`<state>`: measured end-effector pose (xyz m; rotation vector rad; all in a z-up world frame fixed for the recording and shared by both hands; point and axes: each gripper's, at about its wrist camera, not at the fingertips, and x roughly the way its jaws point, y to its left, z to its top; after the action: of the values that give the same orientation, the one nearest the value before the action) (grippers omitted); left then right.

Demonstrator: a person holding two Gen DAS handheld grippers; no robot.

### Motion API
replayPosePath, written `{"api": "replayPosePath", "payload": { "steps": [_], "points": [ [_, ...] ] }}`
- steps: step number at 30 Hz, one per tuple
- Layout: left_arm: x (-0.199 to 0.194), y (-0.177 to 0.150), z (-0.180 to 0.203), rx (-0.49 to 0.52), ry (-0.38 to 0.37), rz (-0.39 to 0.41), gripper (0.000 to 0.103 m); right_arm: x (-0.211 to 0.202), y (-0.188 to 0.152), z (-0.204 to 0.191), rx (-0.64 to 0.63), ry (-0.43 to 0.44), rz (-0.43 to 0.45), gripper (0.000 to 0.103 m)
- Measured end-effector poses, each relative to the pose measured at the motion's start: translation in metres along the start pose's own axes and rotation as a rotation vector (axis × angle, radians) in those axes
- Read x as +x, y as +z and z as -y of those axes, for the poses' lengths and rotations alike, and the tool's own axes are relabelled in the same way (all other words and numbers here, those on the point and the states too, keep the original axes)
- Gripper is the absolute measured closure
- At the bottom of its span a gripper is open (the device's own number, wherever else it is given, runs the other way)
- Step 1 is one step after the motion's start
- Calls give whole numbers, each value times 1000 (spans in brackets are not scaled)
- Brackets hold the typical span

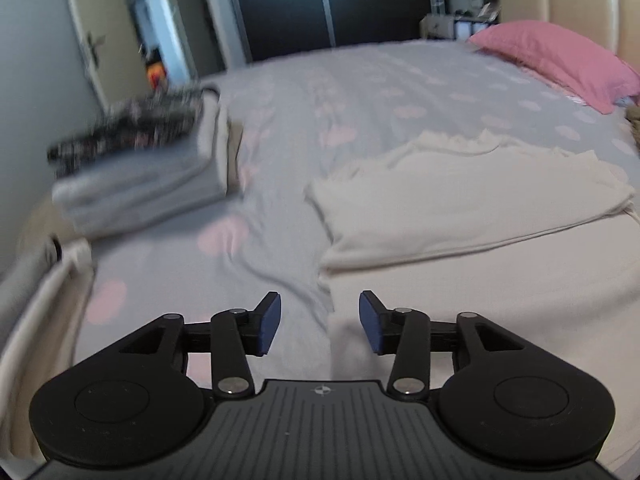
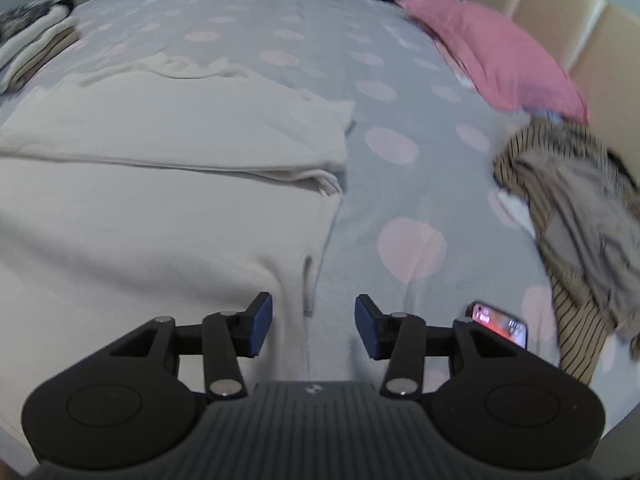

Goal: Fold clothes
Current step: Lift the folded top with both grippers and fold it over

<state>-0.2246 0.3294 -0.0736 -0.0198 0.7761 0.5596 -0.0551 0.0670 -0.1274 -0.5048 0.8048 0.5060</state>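
Observation:
A cream garment (image 1: 480,240) lies spread on the bed, its far part folded over toward me; it also shows in the right wrist view (image 2: 160,184). My left gripper (image 1: 320,326) is open and empty, just above the garment's near left edge. My right gripper (image 2: 314,326) is open and empty, just above the garment's near right edge. A stack of folded clothes (image 1: 148,168) with a dark patterned piece on top sits at the bed's left side. A crumpled striped garment (image 2: 576,216) lies at the right.
The bed has a grey cover with pink dots (image 2: 400,80). A pink pillow (image 2: 492,52) lies by the beige headboard (image 2: 560,8). A phone (image 2: 500,324) with a lit screen lies on the bed right of my right gripper. A dark wardrobe (image 1: 288,8) and a door stand beyond.

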Motion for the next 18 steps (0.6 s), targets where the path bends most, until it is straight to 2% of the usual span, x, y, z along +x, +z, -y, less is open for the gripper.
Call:
{"api": "replayPosePath", "payload": {
  "steps": [4,8,18],
  "points": [
    [-13,-1,14,65,-95,17,60,-18,-8,-21,-142,26,73,51],
    [-19,-9,38,187,-184,2,60,-30,-20,-40,-277,99,102,51],
    [-29,-63,110,600,-311,-81,59,-51,-69,-81,-674,208,138,51]
  ]
}}
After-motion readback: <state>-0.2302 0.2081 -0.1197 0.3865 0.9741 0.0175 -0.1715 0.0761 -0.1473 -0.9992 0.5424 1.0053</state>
